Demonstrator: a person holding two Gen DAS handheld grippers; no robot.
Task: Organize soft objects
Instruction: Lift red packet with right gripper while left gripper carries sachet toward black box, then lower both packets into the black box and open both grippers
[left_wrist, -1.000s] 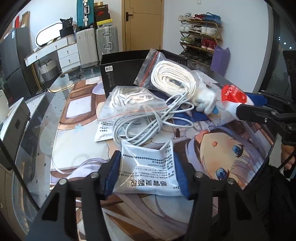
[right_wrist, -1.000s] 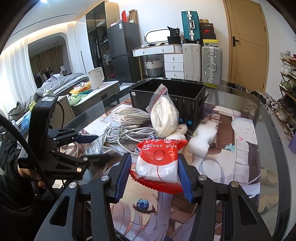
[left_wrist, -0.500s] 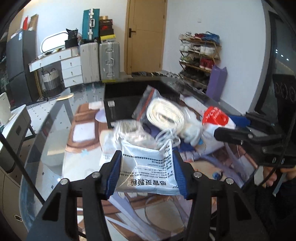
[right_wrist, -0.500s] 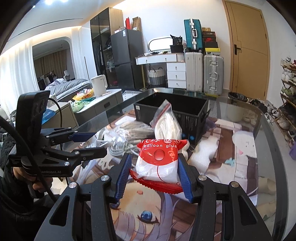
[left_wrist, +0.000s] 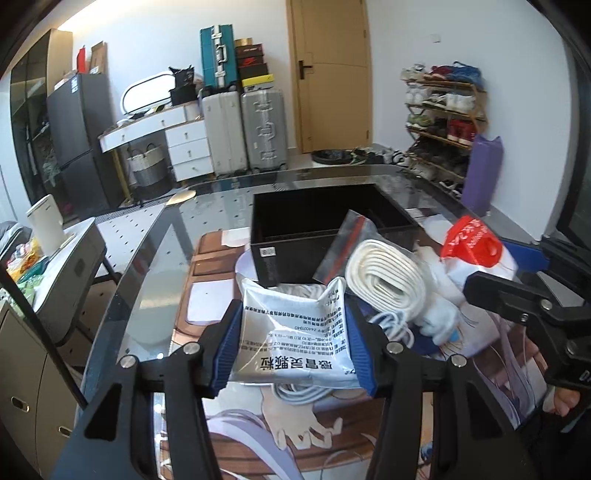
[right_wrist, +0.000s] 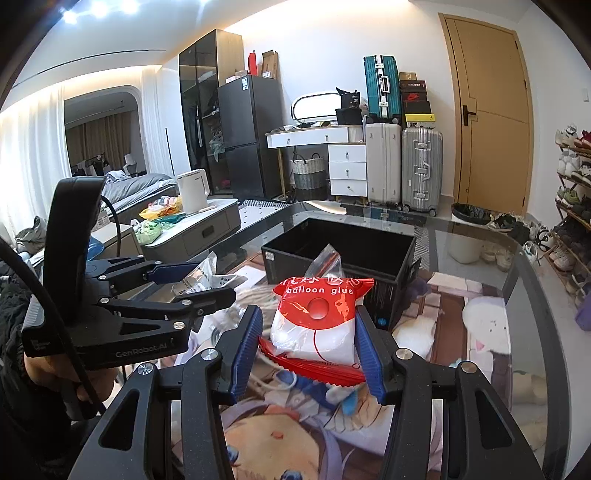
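Silver foil sachet (left_wrist: 295, 339) with printed text sat clamped between the blue pads of the left gripper (left_wrist: 293, 345), held above the table mat, short of the black bin (left_wrist: 325, 236). Red-and-white balloon glue bag (right_wrist: 317, 321) was pinched the same way by the right gripper (right_wrist: 312, 345), also in the air, bin (right_wrist: 343, 254) straight ahead. Both jaws were partly closed, pressing the packs' sides.

Step in hand, as I read it: carrying both packs to the bin. To do it well: keep the squeeze steady, since both packs are soft and slick and could slide out; clear the bin's near wall before lowering; keep the two grippers apart so they don't collide over the opening; release only once inside the walls.

Materials: sachet crinkly foil, pillow-shaped, corners flared. Glue bag glossy plastic, plump, with a serrated red seam at bottom. Bin rigid, matte black, rectangular, looked empty. Beside it lay a zip bag of coiled white rope (left_wrist: 384, 273), clear film over ribbed cord, and loose grey cable (left_wrist: 306, 393). Table (right_wrist: 480, 236) glass, with a printed anime mat.
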